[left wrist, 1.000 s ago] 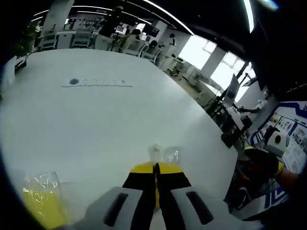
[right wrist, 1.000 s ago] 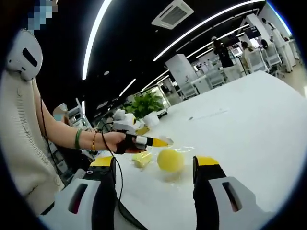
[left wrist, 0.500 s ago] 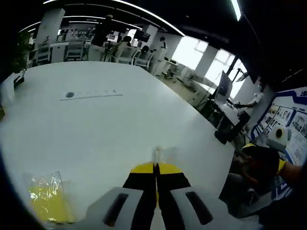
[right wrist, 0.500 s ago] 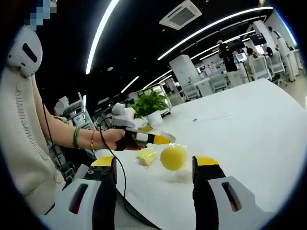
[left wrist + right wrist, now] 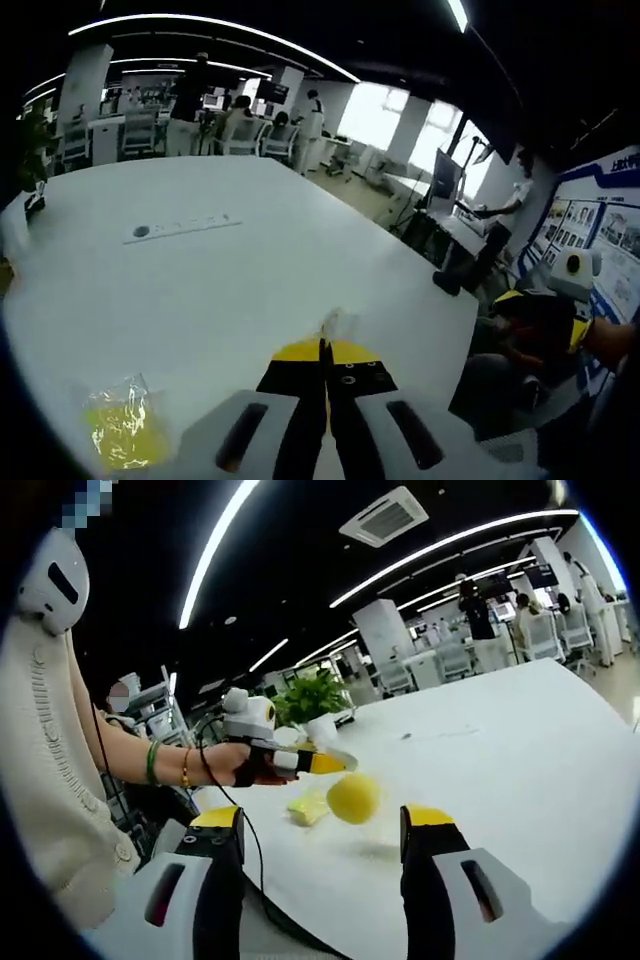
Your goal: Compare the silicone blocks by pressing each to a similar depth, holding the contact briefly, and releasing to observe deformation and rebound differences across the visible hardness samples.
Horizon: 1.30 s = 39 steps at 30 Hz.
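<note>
Left claw (image 5: pixel 323 350): jaws shutting on a clear wrapper edge, round yellow sample (image 5: pixel 352 797) hanging below its tip, off the table (image 5: pixel 520 750).
Right claw (image 5: pixel 322 825): gaping empty, sample lying straight ahead between its jaws.
Nearer: left claw.

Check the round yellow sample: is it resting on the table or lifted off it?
Lifted. In the right gripper view the round yellow sample hangs from the left gripper, with bare white table and its shadow beneath.
</note>
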Each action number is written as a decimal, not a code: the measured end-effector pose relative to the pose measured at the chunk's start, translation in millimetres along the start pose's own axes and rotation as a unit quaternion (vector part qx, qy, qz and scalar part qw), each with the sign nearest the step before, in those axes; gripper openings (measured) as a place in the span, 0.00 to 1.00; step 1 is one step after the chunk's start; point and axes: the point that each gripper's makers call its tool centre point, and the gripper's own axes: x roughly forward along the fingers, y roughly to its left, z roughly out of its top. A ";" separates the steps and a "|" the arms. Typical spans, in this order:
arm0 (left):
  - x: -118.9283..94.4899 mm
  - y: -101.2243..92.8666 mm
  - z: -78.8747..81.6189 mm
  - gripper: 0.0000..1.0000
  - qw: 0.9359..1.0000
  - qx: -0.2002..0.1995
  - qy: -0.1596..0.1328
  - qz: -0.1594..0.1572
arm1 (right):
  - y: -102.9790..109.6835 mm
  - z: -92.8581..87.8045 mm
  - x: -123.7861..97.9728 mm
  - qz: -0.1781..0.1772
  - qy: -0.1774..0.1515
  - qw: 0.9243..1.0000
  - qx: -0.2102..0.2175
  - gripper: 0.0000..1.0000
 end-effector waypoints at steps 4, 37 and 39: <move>-10.0 0.8 7.7 0.00 1.000 0.000 -0.001 -0.001 | 0.9 5.8 3.5 -0.004 0.002 1.000 -0.015 0.58; -108.4 4.4 111.7 0.00 0.984 0.150 -0.095 -0.020 | 22.9 94.1 127.9 0.084 0.097 0.968 -0.216 0.67; -111.9 4.7 115.2 0.00 0.983 0.157 -0.097 -0.020 | 25.8 97.3 141.2 0.097 0.108 0.962 -0.233 0.69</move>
